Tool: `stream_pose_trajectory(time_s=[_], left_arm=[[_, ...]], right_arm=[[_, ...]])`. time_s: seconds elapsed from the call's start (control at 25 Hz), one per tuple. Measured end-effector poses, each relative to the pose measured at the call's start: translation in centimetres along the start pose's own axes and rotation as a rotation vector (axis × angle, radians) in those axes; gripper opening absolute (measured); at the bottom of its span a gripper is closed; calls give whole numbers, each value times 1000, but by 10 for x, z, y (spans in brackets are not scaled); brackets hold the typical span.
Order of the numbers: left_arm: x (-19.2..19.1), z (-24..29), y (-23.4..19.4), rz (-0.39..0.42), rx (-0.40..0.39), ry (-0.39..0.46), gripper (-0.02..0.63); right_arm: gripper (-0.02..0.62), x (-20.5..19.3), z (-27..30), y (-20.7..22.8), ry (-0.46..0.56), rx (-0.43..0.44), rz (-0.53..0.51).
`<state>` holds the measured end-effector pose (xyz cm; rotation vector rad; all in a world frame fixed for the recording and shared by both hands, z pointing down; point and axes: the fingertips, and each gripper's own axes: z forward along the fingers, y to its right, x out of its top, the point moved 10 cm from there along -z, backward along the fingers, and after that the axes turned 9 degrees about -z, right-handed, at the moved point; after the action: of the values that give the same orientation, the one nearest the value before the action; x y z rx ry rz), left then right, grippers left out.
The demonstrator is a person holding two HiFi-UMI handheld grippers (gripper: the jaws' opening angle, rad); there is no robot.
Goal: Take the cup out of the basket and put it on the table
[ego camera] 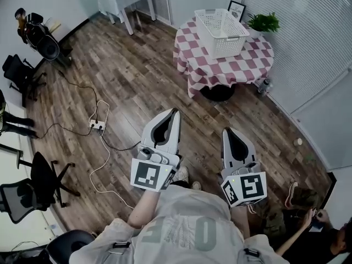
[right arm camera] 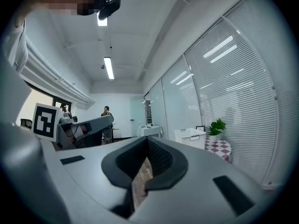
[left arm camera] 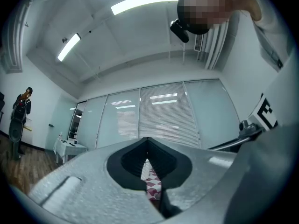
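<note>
Sitting on the checkered table (ego camera: 242, 65), the white basket (ego camera: 221, 32) hides its contents.

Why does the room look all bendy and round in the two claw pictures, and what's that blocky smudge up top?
Left gripper view: a wide-angle lens bows the ceiling light and darkens the corners; the blocky patch was added afterwards to hide a face. Right gripper view: same bending, seen in the blinds. Head view: milder bending, evenly lit.

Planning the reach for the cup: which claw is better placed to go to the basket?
Left, probably: the left claw is held further toward the table and aims at it; the right claw has the basket off to one side. Both are shut.
</note>
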<state>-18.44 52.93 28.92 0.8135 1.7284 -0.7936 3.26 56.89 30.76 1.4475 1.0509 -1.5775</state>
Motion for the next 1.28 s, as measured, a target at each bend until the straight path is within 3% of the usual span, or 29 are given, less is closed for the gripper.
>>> stream_pose_trajectory(time_s=[0.76, 0.96, 1.28], left_arm=[[1, 17, -73, -16, -19, 27, 3], [-6, 27, -84, -39, -26, 12, 3], [-17, 59, -92, -26, -35, 2, 3]], right_arm=[[9, -1, 66, -23, -13, -6, -32], [9, -5, 74, -16, -46, -45, -20], [9, -6, 109, 11, -14, -40, -33]])
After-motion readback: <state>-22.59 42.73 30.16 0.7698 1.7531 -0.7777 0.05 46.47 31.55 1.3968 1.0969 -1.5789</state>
